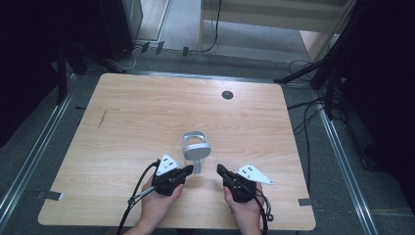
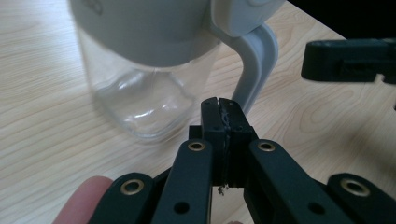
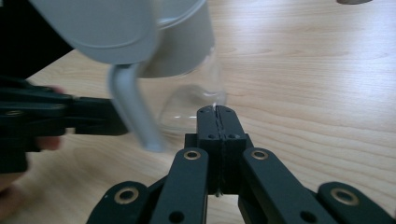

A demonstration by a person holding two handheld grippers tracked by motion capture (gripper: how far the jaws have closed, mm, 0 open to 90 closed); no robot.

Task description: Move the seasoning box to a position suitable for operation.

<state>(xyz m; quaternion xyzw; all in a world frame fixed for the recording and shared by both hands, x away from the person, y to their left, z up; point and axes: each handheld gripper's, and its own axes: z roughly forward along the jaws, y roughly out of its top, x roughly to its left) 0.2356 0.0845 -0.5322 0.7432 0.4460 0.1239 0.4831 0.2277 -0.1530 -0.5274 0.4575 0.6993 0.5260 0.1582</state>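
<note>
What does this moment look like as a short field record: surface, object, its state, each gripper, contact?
surface: light wooden table with a small round dark grommet near its far edge
object: clear glass jug with grey plastic lid and handle
object state: upright, looks empty, handle facing the person
left gripper: fingers pressed together, holding nothing, just short of the handle
right gripper: fingers pressed together, holding nothing, near the handle's other side
contact: neither gripper clearly touches the jug
</note>
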